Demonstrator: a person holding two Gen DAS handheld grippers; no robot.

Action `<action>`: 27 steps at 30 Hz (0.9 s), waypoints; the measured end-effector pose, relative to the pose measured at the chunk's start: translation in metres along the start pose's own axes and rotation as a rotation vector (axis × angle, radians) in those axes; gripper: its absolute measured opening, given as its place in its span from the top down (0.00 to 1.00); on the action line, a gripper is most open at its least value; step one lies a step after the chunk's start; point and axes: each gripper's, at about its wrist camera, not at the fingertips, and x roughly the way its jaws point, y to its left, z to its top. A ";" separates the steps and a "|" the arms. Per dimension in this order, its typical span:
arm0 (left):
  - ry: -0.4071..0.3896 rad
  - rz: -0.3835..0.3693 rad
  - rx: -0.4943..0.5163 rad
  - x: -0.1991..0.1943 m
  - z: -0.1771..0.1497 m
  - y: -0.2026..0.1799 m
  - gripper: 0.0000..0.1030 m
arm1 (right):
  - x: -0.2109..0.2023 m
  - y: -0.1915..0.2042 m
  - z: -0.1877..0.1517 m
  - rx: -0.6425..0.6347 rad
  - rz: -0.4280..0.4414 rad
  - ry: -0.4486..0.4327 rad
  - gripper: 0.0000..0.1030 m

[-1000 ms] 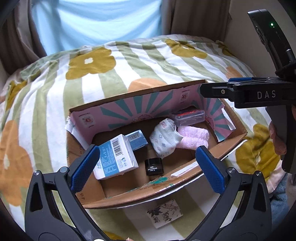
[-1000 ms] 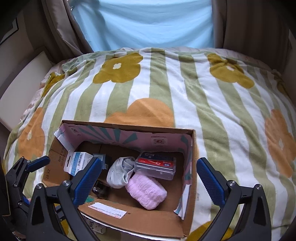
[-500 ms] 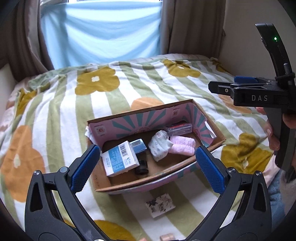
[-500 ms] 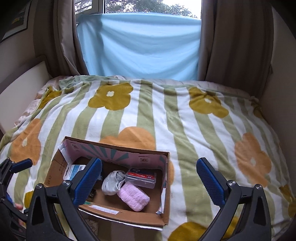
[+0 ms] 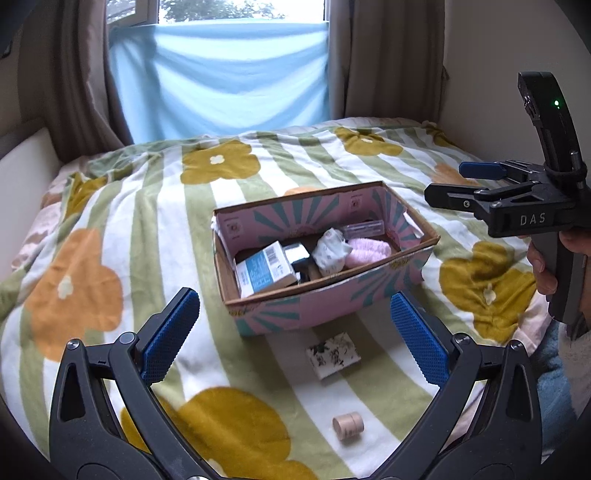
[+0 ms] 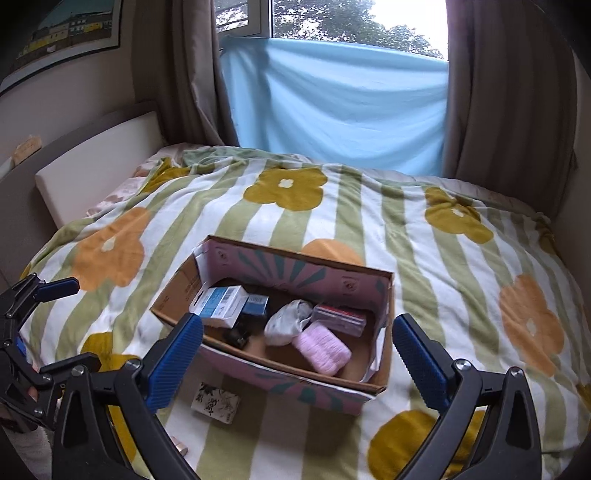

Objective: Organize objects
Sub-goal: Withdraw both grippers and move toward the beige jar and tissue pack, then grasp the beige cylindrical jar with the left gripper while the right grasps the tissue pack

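Left wrist view: left gripper (image 5: 293, 332) hovering over the blanket (image 5: 122, 229), jaws spread wide, nothing between the blue pads (image 5: 170, 334). Ahead, mid-scene, the box (image 5: 325, 306), open-topped, sitting on the blanket. Inside: carton (image 5: 264, 269) at the left, a dark pack (image 5: 295, 253) just right of it, a sock (image 5: 330, 251) in the middle, a pink roll (image 5: 367, 251) touching the sock's right side, a clear case (image 5: 364, 229) against the far wall. Loose on the blanket, near side of the box: a patterned card (image 5: 333, 355), and nearer still a small beige tube (image 5: 348, 426). Nothing between gripper and box. At the far right, right gripper (image 5: 448, 182) held by a hand (image 5: 543, 266), side-on.

Right wrist view: right gripper (image 6: 297, 356) with jaws likewise released and empty, box directly ahead between the pads. Same contents, carton (image 6: 219, 301) at the left, roll (image 6: 321, 350) near the right. Card (image 6: 215, 402) on the blanket near-left of the box. Left gripper (image 6: 22, 325) at the left edge.

Compared with a second ago: both grippers pulled back and up, box smaller in view, window (image 6: 354, 26) and curtains (image 6: 506, 92) now showing, tube newly in sight. Jaw spread unchanged.
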 end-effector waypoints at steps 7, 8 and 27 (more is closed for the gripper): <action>0.026 -0.013 0.049 0.005 -0.047 -0.015 0.00 | 0.020 0.034 -0.038 -0.167 0.124 0.028 0.01; 0.037 -0.022 0.057 0.008 -0.055 -0.018 0.00 | 0.025 0.039 -0.045 -0.197 0.142 0.041 0.01; 0.206 -0.248 0.083 0.086 -0.163 -0.035 0.10 | 0.119 0.074 -0.129 -0.263 0.317 0.233 0.01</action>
